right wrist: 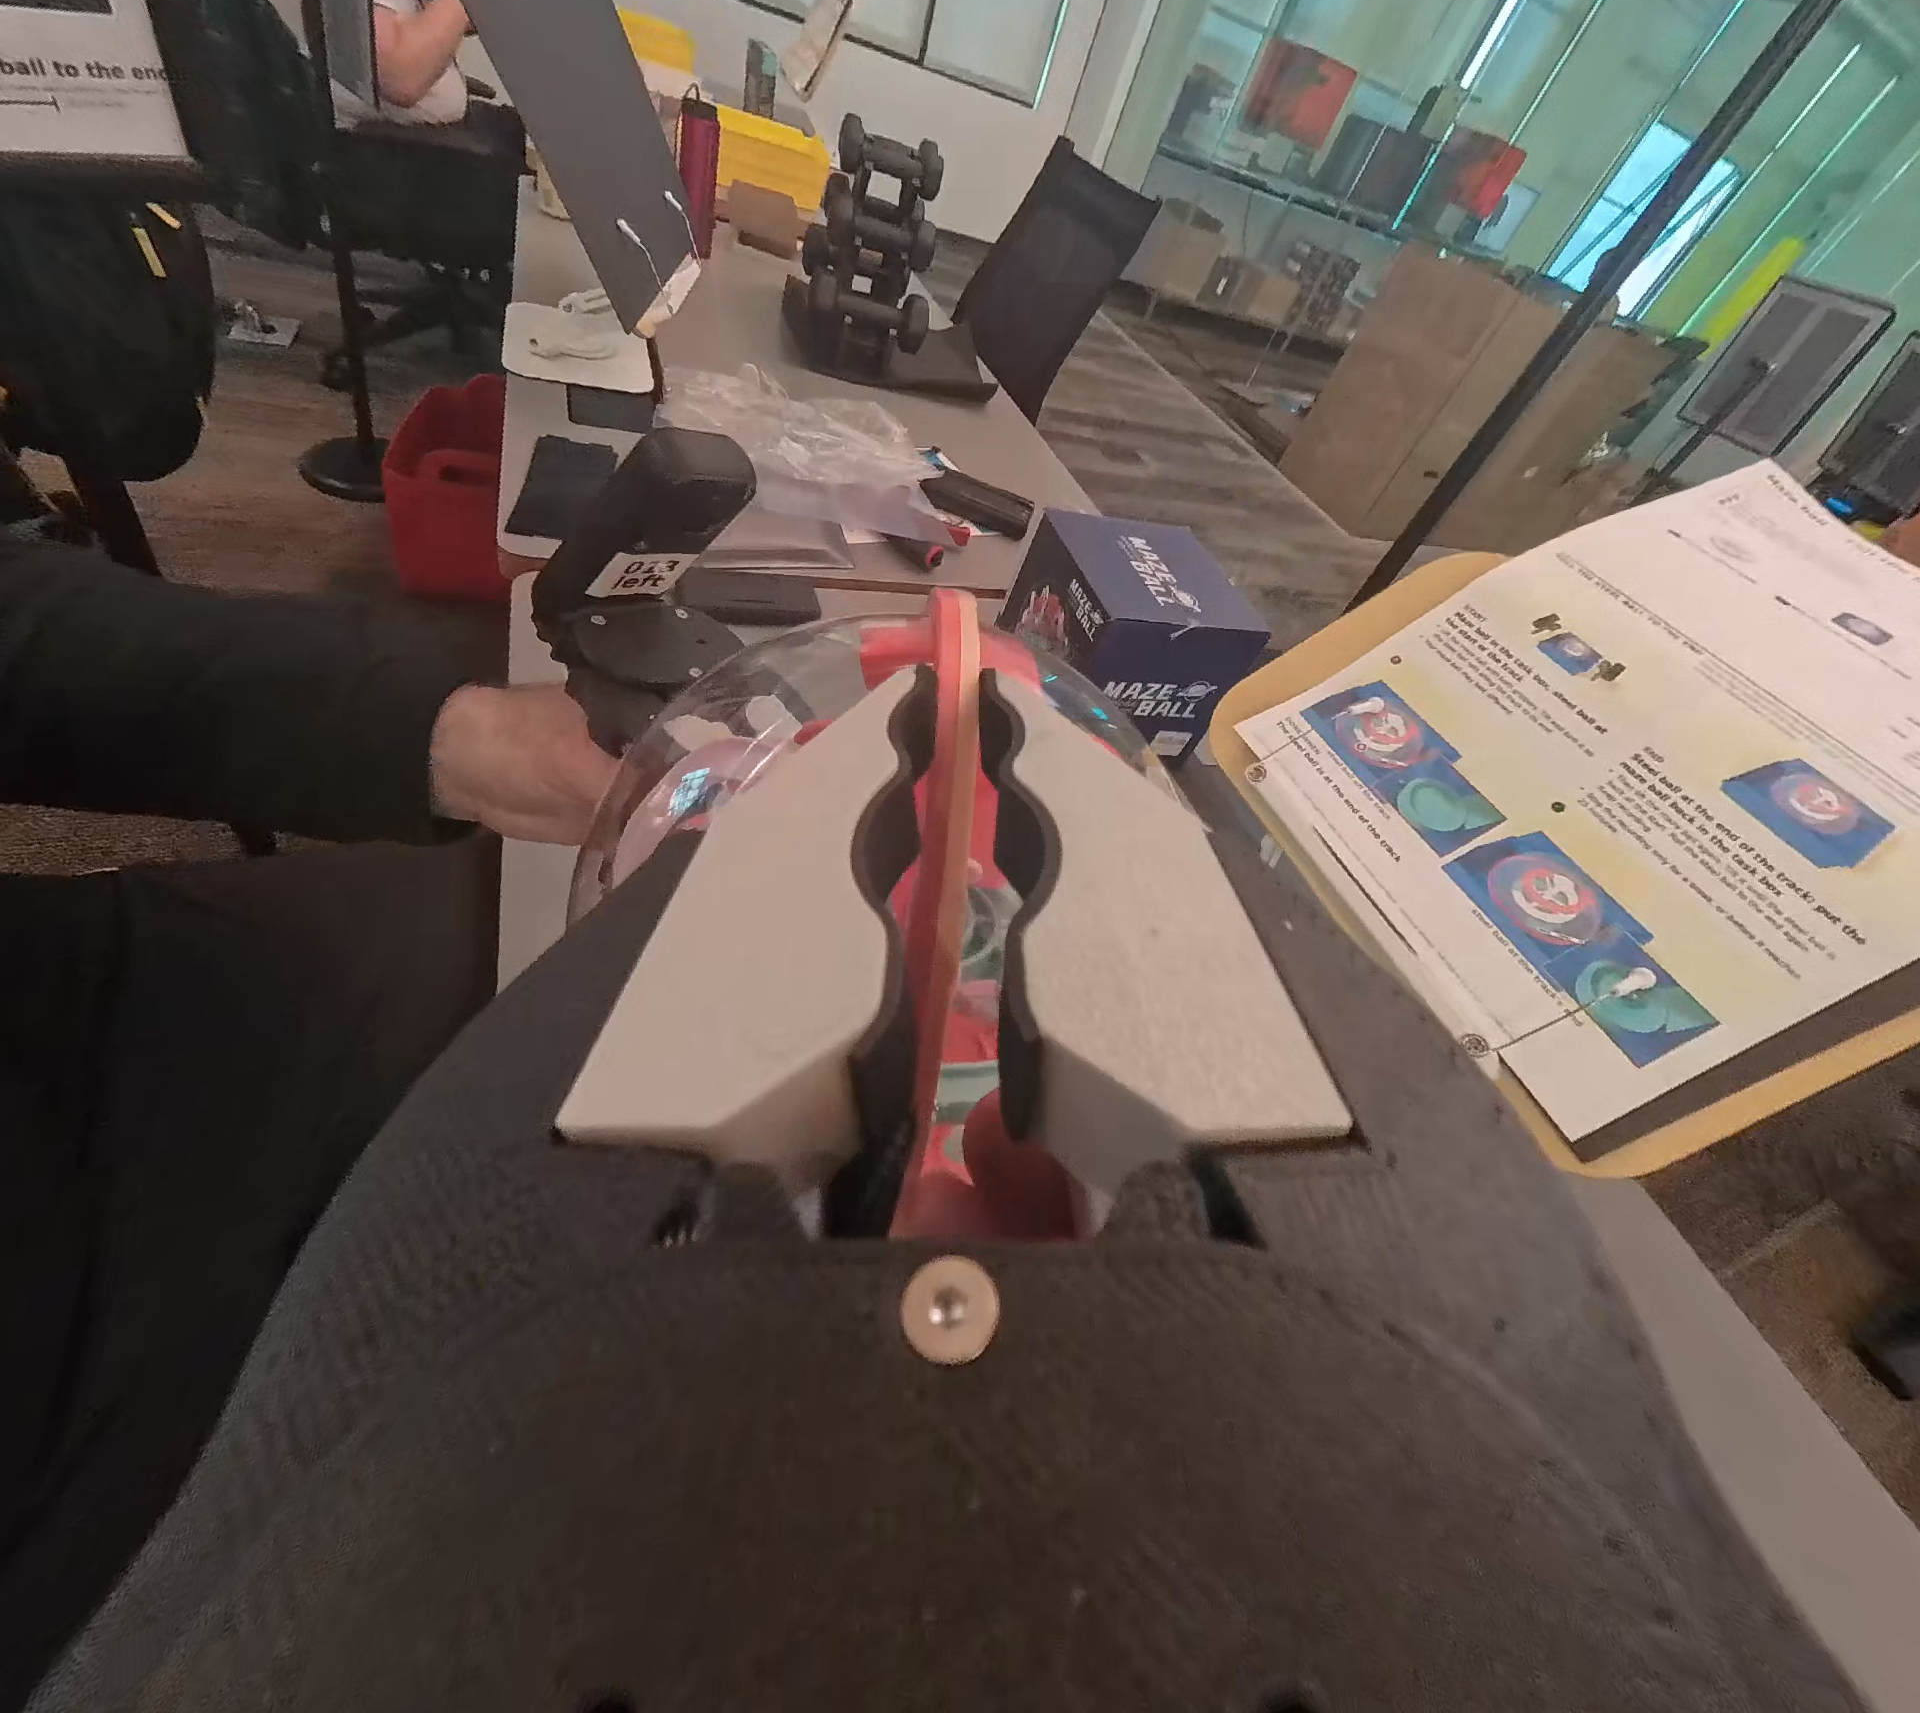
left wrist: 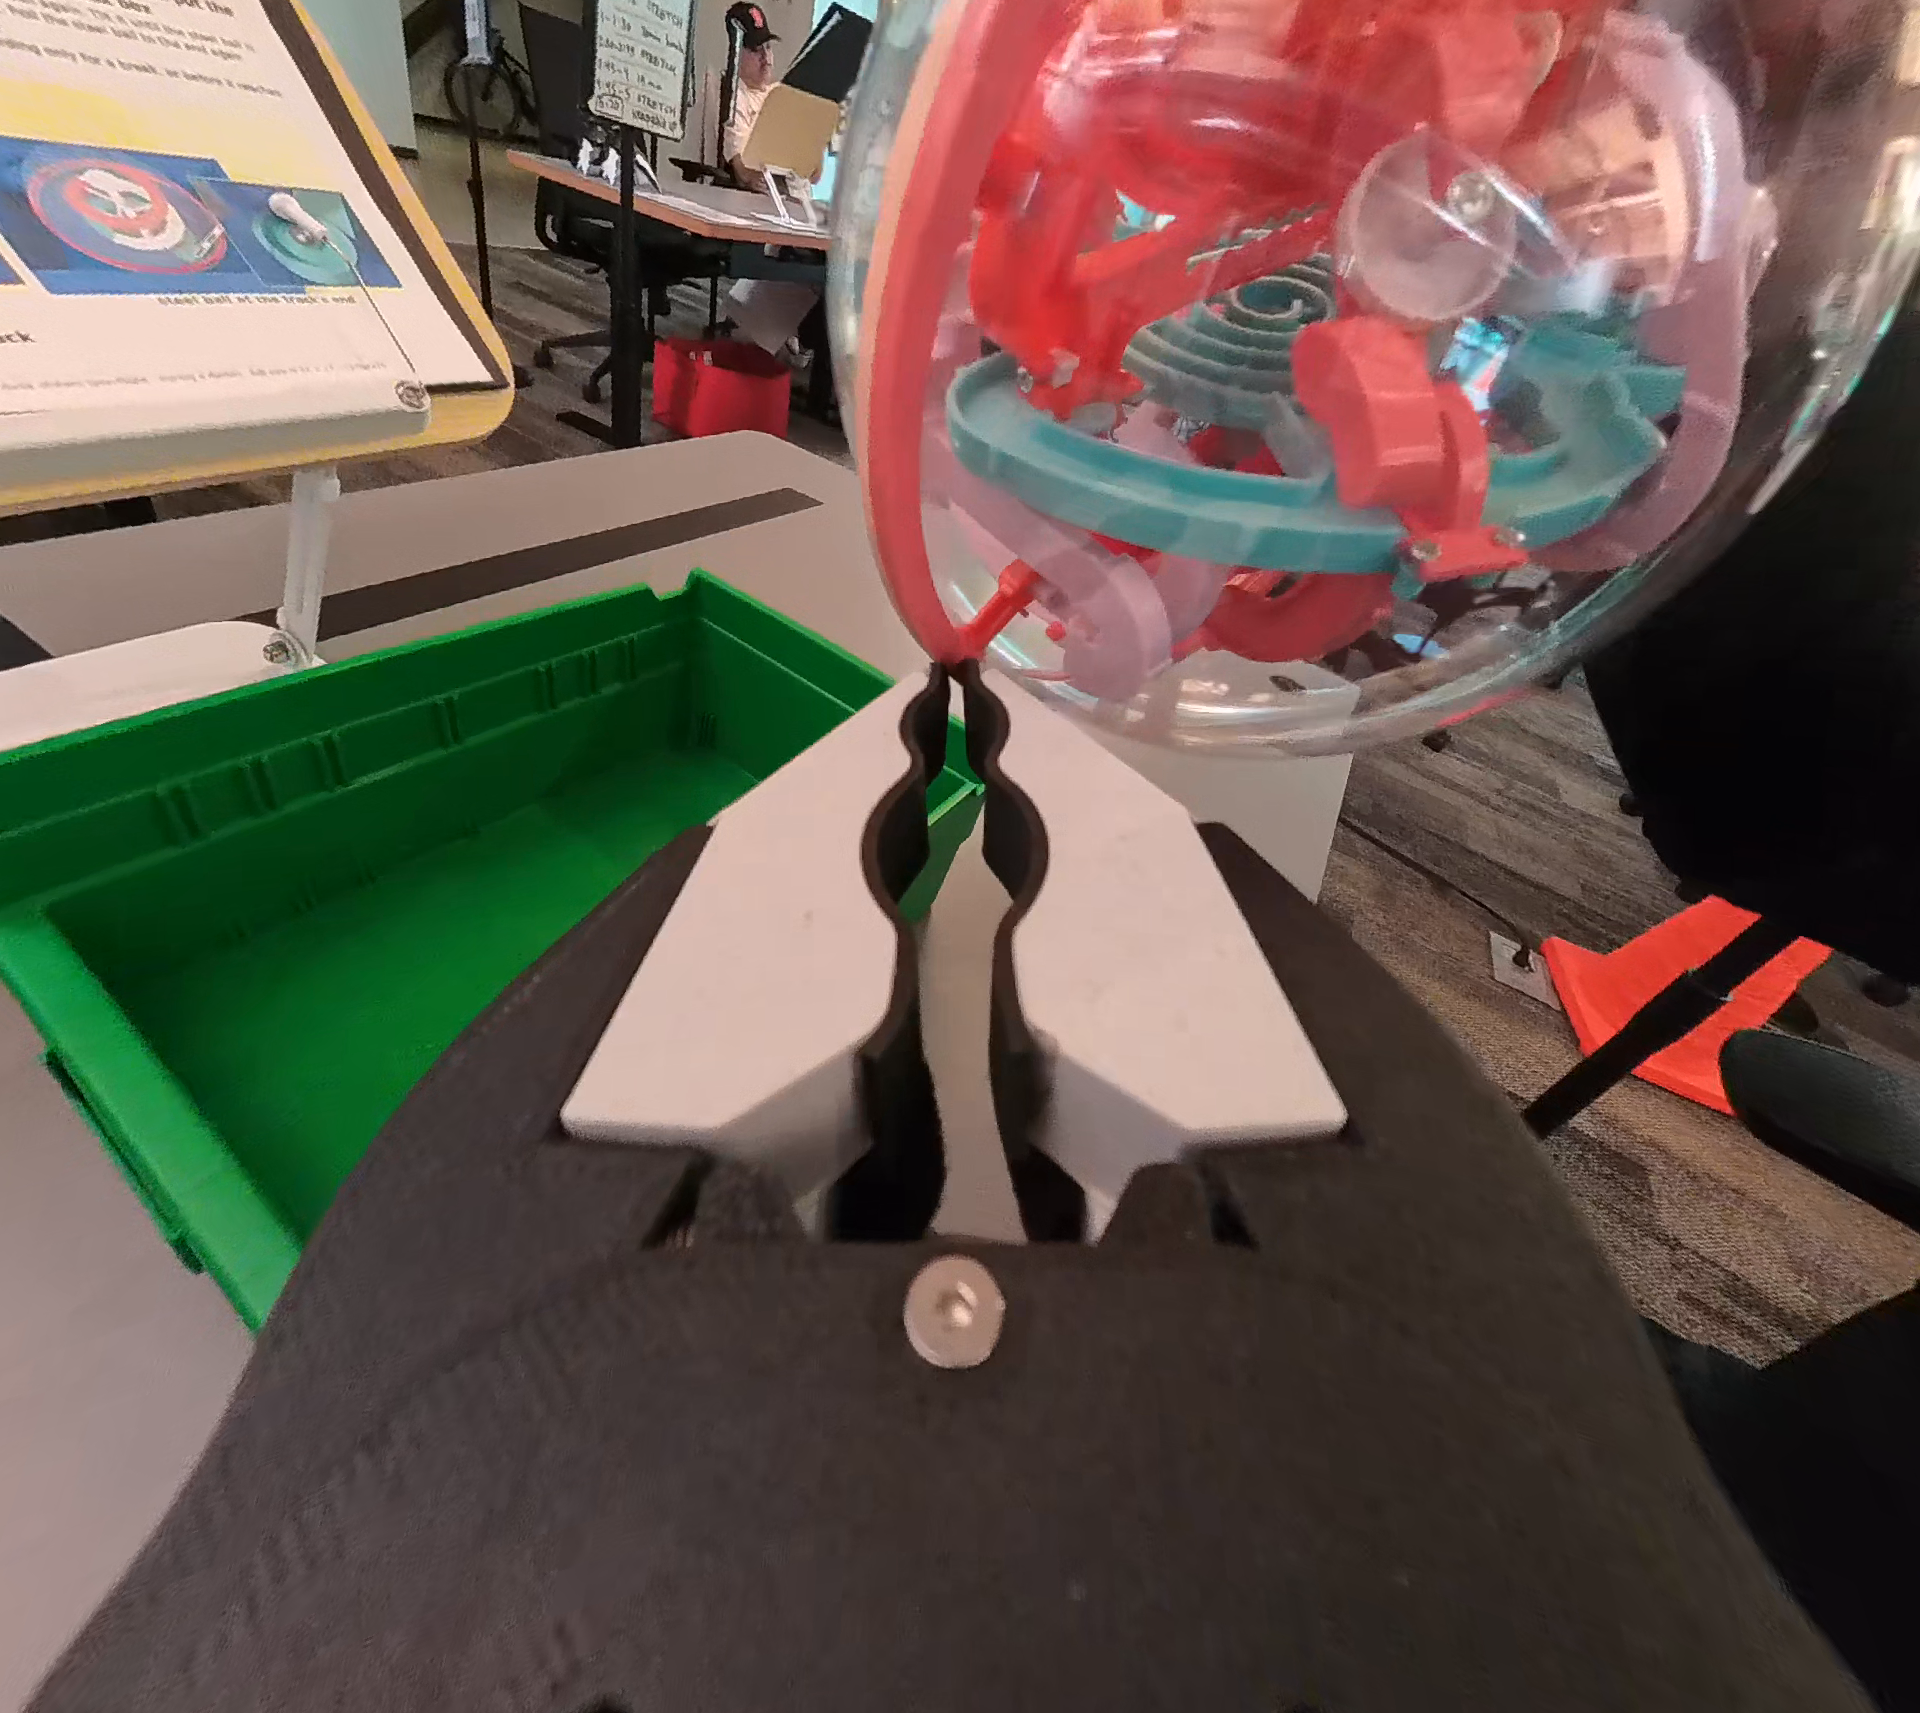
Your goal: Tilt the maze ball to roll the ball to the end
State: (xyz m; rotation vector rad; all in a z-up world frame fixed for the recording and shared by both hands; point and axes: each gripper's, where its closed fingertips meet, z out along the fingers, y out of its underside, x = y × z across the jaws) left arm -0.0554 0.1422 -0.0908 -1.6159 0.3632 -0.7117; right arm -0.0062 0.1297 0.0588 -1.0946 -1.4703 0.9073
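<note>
The maze ball (left wrist: 1351,261) is a clear sphere with red, teal and lilac tracks inside and a red rim (left wrist: 904,313) around it. It hangs above the table between both grippers. My left gripper (left wrist: 954,676) is shut, its fingertips pinching the lowest edge of the red rim. In the right wrist view my right gripper (right wrist: 951,676) is shut on the same red rim (right wrist: 951,780), which runs between its pads, with the clear shell (right wrist: 727,728) behind. The left gripper's body (right wrist: 634,614) shows beyond the ball, held in a hand (right wrist: 520,770). I cannot make out the small steel ball.
An open green bin (left wrist: 364,832) sits on the white table (left wrist: 520,510) below and left of the ball. A tilted instruction board (left wrist: 208,209) stands behind it and shows in the right wrist view (right wrist: 1610,832). A blue box (right wrist: 1132,624) stands beyond the ball. Some 15 cm of space lies between my two pairs of fingers.
</note>
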